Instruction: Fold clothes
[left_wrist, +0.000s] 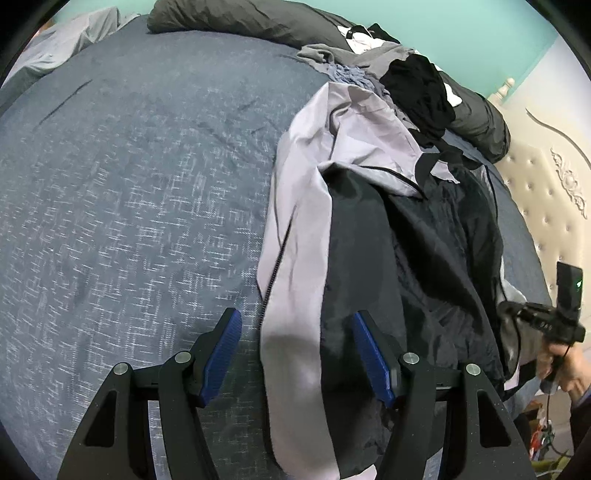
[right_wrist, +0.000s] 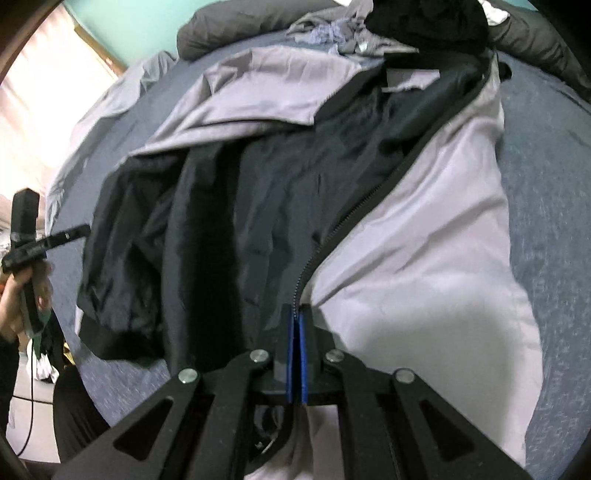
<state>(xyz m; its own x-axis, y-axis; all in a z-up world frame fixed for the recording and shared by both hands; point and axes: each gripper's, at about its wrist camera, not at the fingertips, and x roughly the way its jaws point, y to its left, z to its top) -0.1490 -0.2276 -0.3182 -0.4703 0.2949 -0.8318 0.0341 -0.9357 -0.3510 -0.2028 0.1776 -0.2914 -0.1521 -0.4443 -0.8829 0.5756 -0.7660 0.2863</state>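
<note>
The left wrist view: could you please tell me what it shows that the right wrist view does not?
Only the left wrist view shows the tufted headboard and the open left claw above the jacket's lilac front. Only the right wrist view shows the right claw shut on the jacket's zipper edge. Both show the jacket, the blue bedspread and the clothes pile.

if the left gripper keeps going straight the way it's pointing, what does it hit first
Probably the jacket: its lilac and dark panels lie directly between the open left gripper fingers, over the blue bedcover. Depth is unclear.
</note>
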